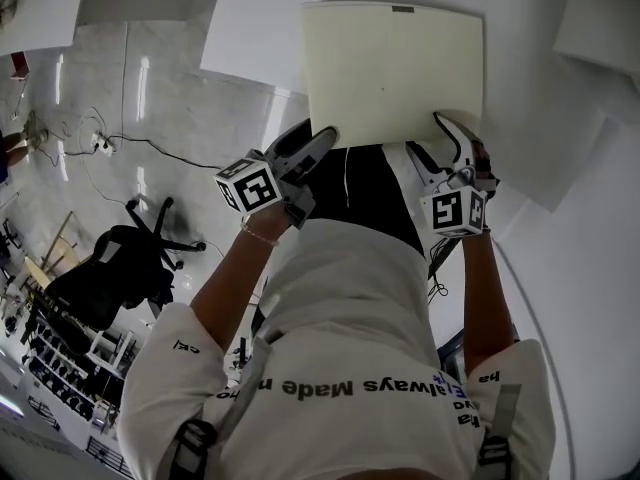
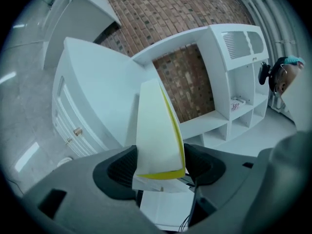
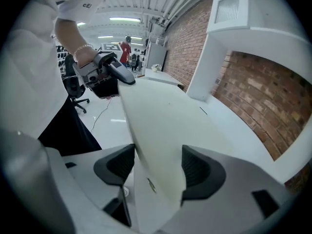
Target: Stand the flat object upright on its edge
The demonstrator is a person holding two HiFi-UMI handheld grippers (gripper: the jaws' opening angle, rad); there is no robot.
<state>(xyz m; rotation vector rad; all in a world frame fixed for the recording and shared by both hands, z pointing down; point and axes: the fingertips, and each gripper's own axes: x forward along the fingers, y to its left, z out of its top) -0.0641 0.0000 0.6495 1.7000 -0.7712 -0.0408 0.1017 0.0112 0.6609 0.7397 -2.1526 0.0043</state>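
The flat object is a thin cream board [image 1: 395, 68] with a yellow edge, over the white table [image 1: 250, 18]. Its broad face is turned up toward the head view. My left gripper [image 1: 318, 140] holds its near left corner, and my right gripper [image 1: 450, 130] holds its near right corner. In the left gripper view the board [image 2: 156, 130] fills the gap between the left gripper's [image 2: 158, 167] pads. In the right gripper view the board [image 3: 165, 116] runs between the right gripper's [image 3: 158, 167] pads, with the left gripper [image 3: 114, 71] at the far corner. Whether the far edge rests on the table is unclear.
A black office chair [image 1: 120, 258] and a cable with a power strip [image 1: 100, 146] are on the floor to the left. A white shelf unit [image 2: 234, 96] and a brick wall [image 2: 185, 77] stand behind the table. More white tabletops [image 1: 600, 28] lie to the right.
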